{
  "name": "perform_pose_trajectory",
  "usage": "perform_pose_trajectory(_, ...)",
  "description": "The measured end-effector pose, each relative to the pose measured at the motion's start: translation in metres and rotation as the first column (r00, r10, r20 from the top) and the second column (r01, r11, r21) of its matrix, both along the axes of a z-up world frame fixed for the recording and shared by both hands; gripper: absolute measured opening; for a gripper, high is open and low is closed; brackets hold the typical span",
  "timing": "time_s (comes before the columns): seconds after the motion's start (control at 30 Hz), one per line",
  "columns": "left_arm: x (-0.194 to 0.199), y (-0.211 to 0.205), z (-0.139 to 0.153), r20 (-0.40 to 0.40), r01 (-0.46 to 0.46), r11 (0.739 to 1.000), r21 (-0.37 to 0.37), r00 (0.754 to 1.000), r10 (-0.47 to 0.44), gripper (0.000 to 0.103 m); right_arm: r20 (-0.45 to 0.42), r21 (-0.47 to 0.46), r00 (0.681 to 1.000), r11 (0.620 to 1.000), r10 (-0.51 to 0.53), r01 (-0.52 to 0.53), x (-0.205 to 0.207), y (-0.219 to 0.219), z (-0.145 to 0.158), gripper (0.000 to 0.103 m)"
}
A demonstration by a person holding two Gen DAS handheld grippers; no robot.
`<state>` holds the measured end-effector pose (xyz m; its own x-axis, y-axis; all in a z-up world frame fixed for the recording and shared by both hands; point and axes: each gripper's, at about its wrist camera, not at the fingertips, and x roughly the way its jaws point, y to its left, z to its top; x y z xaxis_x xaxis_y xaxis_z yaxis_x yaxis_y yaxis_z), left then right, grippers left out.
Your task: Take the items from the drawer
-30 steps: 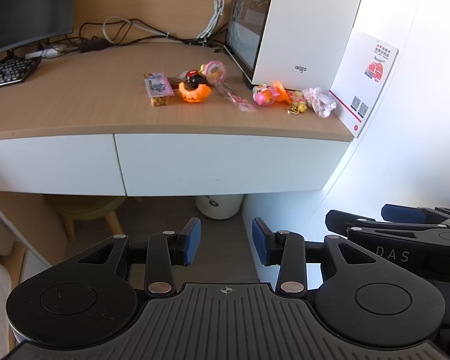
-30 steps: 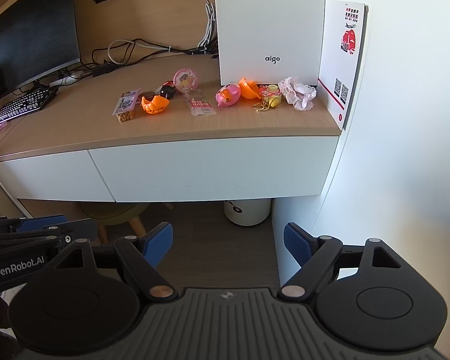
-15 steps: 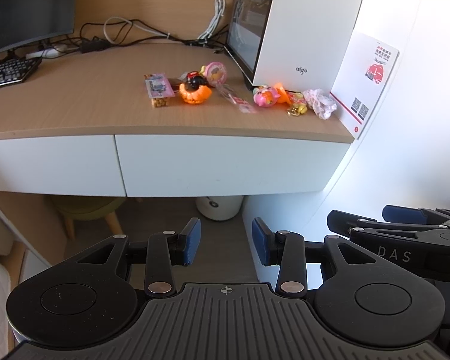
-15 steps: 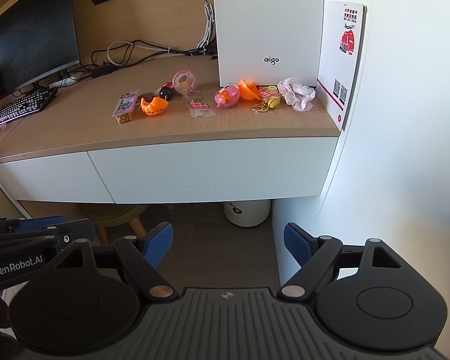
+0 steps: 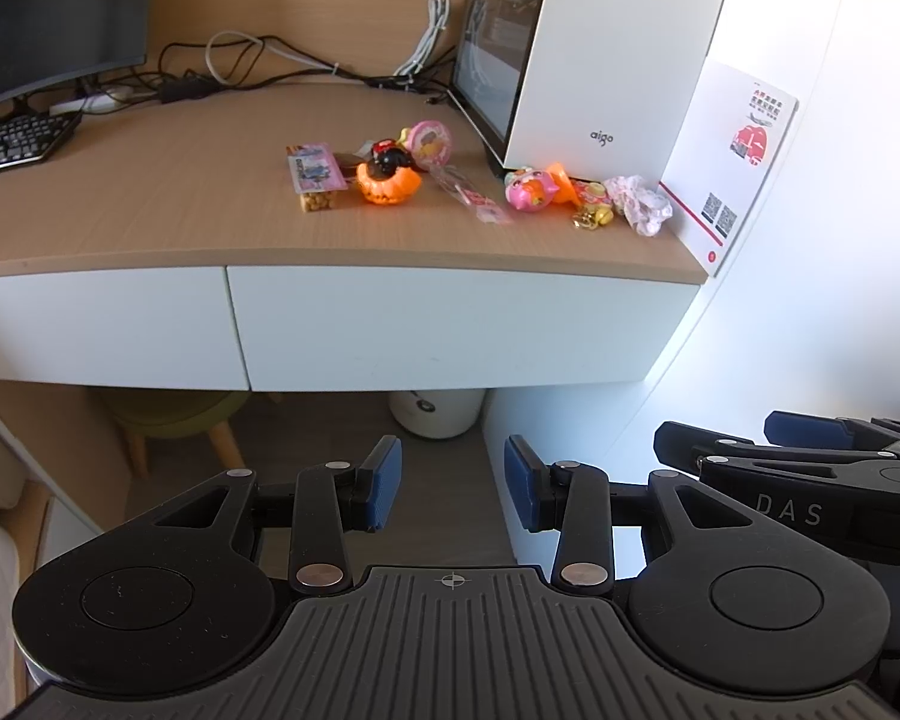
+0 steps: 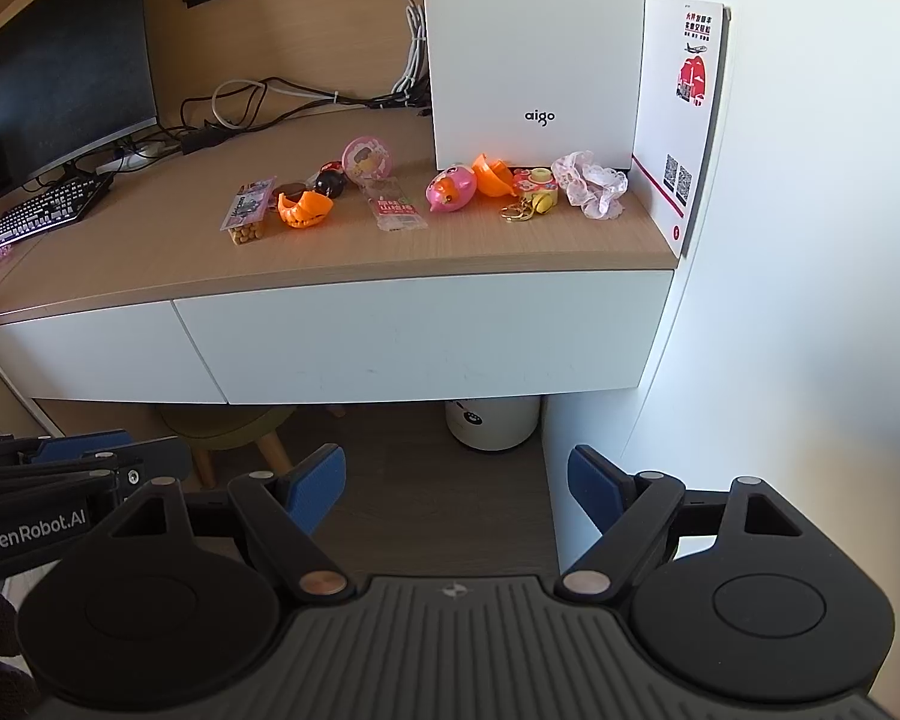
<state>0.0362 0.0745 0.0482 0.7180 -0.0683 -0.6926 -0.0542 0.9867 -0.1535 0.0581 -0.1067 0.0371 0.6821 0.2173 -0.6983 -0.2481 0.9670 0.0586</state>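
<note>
Left gripper (image 5: pixel 450 489): jaws partly apart, nothing between them; held off the table, below its front edge, pointing down at the floor under it
Right gripper (image 6: pixel 456 489): jaws wide, nothing between them; held beside the left gripper, off the table front
Drawer (image 6: pixel 426 339): white front under the right half of the table, closed; a second white front (image 6: pixel 90 354) adjoins it on the left, also closed
Table (image 6: pixel 150 252): wooden top, items lying in a loose row toward the back right corner
Snack pack (image 6: pixel 247 213): leftmost in the row, flat on the top
Orange toy (image 6: pixel 305 210): just right of the snack pack
Black ball (image 6: pixel 330 183): behind the orange toy
Pink disc (image 6: pixel 366 159): upright, near the black ball
Sachet (image 6: pixel 395 211): flat, mid-row
Pink fish toy (image 6: pixel 450 189): beside an orange shell (image 6: pixel 491 174), in front of the PC case (image 6: pixel 534 48)
Keyring (image 6: pixel 531 201): right of the fish toy
Scrunchie (image 6: pixel 591 183): near the right edge, next to the card (image 6: pixel 681 114) leaning on the wall
Keyboard (image 6: pixel 42 213) and monitor (image 6: pixel 60 66): far left of the table
Bin (image 6: pixel 492 423): on the floor beneath the drawer
</note>
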Motion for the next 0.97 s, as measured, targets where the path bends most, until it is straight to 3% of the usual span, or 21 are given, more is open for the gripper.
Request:
perform_pose_trajectory(0.3,0.001,-0.003,-0.002,-0.005,-0.005,1.0,0.005,1.0,0.005,0.041,-0.002,0.001,1.0,1.0,-0.003,0.003,0.0,0.0,-0.001,0.082)
perform_pose_trajectory(0.53,0.002,-0.002,0.001,0.016,0.023,0.999,-0.025,1.0,-0.022,0.015,-0.002,0.001,1.0,1.0,-0.016,0.016,0.001,0.0,-0.002,0.082)
perform_pose_trajectory(0.63,0.001,0.001,0.004,0.048,-0.035,0.998,-0.048,0.998,0.037,0.015,-0.001,0.003,1.0,1.0,-0.022,0.022,0.002,-0.001,-0.002,0.082)
perform_pose_trajectory(0.7,0.004,-0.002,0.005,0.07,-0.071,0.997,0.016,0.995,0.069,0.015,0.002,0.008,1.0,1.0,-0.023,0.023,0.004,-0.002,-0.001,0.082)
perform_pose_trajectory(0.77,0.014,-0.004,0.0,0.065,-0.048,0.997,0.061,0.997,0.044,0.015,0.007,0.009,1.0,1.0,-0.022,0.022,0.007,-0.002,0.001,0.082)
perform_pose_trajectory(0.87,0.027,0.001,-0.008,0.059,0.026,1.0,0.017,0.998,-0.027,0.015,0.014,0.008,1.0,1.0,-0.016,0.016,0.012,0.001,0.004,0.082)
perform_pose_trajectory(0.97,0.033,0.009,-0.012,0.071,0.032,0.999,0.027,0.997,-0.034,0.015,0.007,0.002,1.0,1.0,-0.022,0.022,0.017,0.004,0.007,0.082)
